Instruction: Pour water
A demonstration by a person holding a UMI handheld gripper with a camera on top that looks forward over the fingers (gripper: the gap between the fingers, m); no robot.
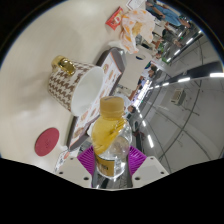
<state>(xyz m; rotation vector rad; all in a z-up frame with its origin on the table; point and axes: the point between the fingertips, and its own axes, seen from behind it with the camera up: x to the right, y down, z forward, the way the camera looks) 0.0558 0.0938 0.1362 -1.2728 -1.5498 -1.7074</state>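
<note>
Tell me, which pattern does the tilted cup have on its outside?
A black-and-white houndstooth pattern on the cup, seen in the gripper view.

The desk (35, 60) was a plain pale surface, seen tilted. Sitting on it was a houndstooth-patterned cup (78, 88) with a gold handle, a round red coaster (46, 143) close by, and some colourful packets (127, 22) way over at the far end.

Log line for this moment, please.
phase: pouring | gripper: shut on clear plastic bottle with yellow label | bottle: tilted toward houndstooth-patterned cup with gold handle | water: cannot tell
</note>
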